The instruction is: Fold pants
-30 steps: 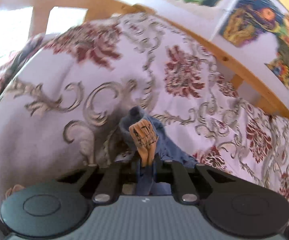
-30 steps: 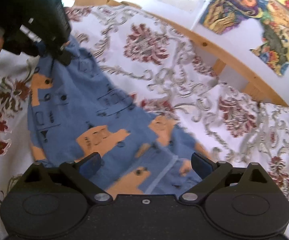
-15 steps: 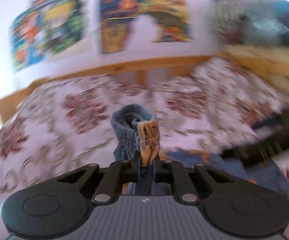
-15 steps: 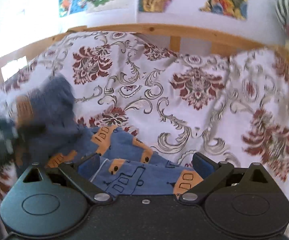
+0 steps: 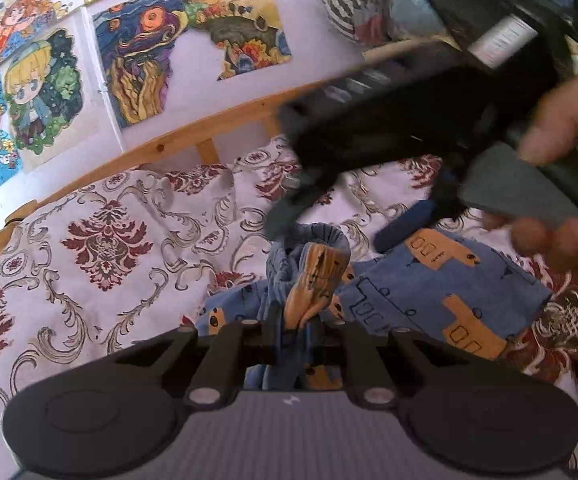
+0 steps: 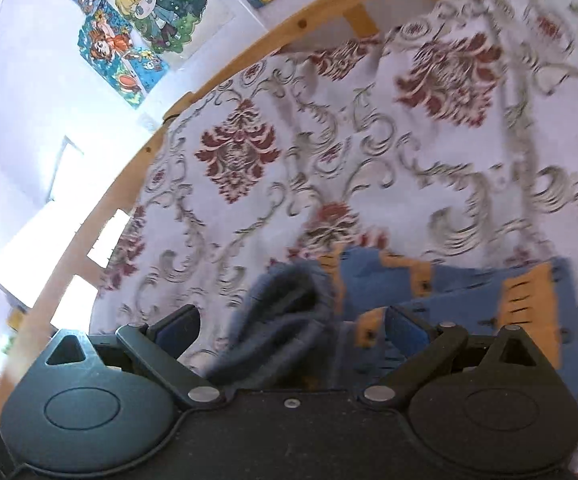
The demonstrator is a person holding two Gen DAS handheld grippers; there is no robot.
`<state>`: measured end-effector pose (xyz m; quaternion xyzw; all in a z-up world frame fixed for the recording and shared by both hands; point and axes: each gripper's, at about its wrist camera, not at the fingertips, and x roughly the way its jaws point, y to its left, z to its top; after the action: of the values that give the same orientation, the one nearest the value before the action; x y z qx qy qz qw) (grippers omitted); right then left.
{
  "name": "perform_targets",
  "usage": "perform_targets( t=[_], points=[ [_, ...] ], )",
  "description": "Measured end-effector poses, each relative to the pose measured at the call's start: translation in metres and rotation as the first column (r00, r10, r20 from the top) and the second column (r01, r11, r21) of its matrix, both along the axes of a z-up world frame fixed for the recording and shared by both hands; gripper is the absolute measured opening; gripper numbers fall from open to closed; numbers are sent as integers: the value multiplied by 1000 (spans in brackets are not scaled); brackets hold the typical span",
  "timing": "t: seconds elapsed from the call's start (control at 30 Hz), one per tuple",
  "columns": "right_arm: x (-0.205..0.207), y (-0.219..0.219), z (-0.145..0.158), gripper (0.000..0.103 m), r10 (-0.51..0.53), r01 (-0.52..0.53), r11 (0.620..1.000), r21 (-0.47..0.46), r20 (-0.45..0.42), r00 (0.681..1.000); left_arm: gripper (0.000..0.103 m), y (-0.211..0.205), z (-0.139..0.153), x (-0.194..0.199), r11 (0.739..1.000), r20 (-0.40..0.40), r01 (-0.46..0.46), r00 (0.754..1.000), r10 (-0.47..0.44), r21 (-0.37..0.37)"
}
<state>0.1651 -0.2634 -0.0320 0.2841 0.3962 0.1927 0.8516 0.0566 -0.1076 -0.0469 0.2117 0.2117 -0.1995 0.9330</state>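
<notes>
The blue pants [image 5: 429, 292], printed with orange vehicles, lie partly spread on the flowered bedspread [image 5: 101, 248], well in from the wooden bed rail [image 5: 193, 136] that runs along the bed's far edge. One bunched end, ribbed band and all, is pinched up off the bed by the left gripper [image 5: 297, 320], whose jaws are closed tight on the fabric. The right gripper [image 6: 291, 322] hangs just above that same bunch with its jaws spread wide, a fold of dark blue cloth rising between its blue-padded fingers [image 6: 405, 330] without being clamped. In the left wrist view a hand [image 5: 565, 120] wraps the right tool's handle. Bright cartoon posters [image 5: 45, 92] are stuck on the white wall behind the rail, and a heap of clothes [image 5: 369, 0] sits at the bed's far right corner.
</notes>
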Motion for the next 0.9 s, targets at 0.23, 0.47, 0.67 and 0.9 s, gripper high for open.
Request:
perform_targets(
  t=[0.23,0.47,0.67,0.9],
  points=[
    [13,15,-4,57,-35,30,997,-75,-69,997,12,-2,-3,-2,999,0,33,999,-33,21],
    [9,9,-10,39,-69,66,997,-43,-72,995,52,-2,-3,-1,999,5,-4,1000,4,33],
    [6,5,-7,35,-75,77,997,20,-68,995,54,3,-2,8,1000,-43,-21,999,21,-8],
    [-3,0,3,25,-61,62,997,43,-21,998,20,4,5,1,1000,-30,7,1000,-8,-30]
  ],
)
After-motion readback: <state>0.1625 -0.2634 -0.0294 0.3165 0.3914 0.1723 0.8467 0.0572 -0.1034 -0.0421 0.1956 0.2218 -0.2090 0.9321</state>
